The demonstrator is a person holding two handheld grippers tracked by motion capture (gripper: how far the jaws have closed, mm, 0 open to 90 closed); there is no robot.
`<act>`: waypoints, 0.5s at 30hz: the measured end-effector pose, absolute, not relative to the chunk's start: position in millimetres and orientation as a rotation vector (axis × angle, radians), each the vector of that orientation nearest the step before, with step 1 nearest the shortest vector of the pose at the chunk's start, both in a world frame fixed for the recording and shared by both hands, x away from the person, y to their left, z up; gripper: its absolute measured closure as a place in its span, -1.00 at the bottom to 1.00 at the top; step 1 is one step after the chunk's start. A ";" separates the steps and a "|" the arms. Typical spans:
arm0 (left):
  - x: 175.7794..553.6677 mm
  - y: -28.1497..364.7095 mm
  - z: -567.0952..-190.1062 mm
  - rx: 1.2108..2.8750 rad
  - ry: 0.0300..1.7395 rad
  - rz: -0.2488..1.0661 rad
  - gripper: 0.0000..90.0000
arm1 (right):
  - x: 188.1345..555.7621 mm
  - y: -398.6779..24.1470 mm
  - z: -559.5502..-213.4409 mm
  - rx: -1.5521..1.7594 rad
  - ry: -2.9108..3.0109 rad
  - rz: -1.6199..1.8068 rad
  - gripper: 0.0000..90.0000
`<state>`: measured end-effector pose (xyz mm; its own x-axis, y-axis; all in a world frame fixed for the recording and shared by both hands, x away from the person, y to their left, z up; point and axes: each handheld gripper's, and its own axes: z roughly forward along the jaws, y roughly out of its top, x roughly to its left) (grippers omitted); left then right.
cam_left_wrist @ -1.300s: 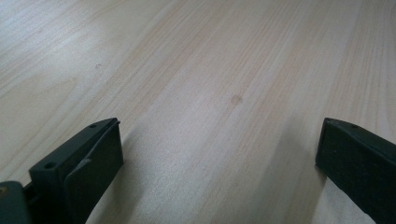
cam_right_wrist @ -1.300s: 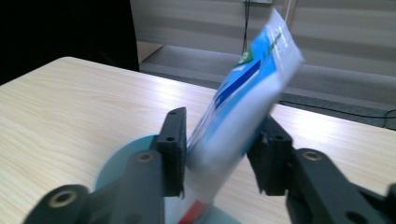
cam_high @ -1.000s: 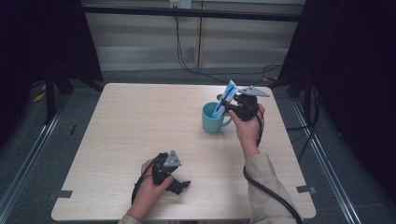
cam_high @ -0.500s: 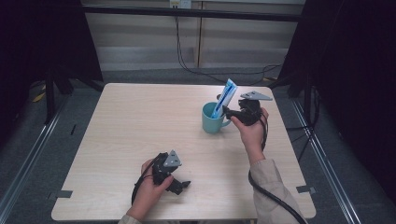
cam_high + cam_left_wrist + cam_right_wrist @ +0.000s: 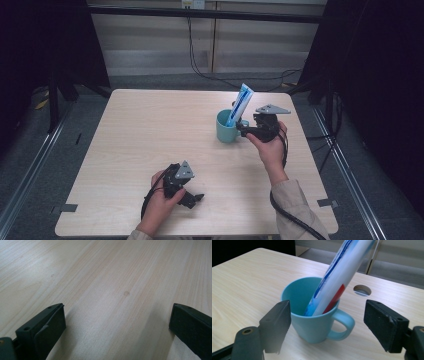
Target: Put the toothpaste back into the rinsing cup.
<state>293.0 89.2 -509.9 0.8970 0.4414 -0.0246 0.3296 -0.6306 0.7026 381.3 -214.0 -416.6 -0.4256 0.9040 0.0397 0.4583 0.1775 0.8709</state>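
Note:
A teal mug [image 5: 227,131] stands right of the table's middle, its handle toward my right gripper [image 5: 243,128]. A blue and white toothpaste tube [image 5: 241,102] leans in the mug, its top sticking out to the upper right. The right gripper is open just right of the mug; its jaws have just been opening and grip nothing. In the right gripper view [image 5: 332,323] the mug [image 5: 312,327] and tube [image 5: 342,272] sit just beyond the wide jaws. My left gripper [image 5: 196,199] rests open on the table near the front edge, with bare wood between its jaws [image 5: 117,322].
The light wooden table [image 5: 150,130] has a round cable hole [image 5: 362,290] behind the mug. Dark frames and curtains stand around the table. A cable [image 5: 290,220] trails from the right gripper along the person's sleeve.
The right gripper let go of the tube, opened its jaws and drew back a little to the right and down. The tube stays leaning in the mug. The left gripper has not moved.

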 end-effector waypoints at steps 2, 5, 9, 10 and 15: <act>292.9 89.2 -509.8 2.306 0.550 0.192 -1.00 | 378.5 -212.6 -416.0 1.266 1.971 1.191 -0.52; 293.0 89.3 -509.8 2.306 0.548 0.190 -1.00 | 374.0 -209.7 -415.4 1.245 2.003 1.192 -0.53; 293.0 89.2 -509.9 2.305 0.548 0.190 -1.00 | 367.6 -206.1 -413.8 1.223 2.039 1.198 -0.56; 293.0 89.2 -509.9 2.305 0.548 0.190 -1.00 | 366.3 -205.7 -413.6 1.224 2.045 1.200 -0.57; 293.1 89.2 -509.9 2.305 0.548 0.190 -1.00 | 359.9 -203.8 -413.1 1.217 2.071 1.221 -0.58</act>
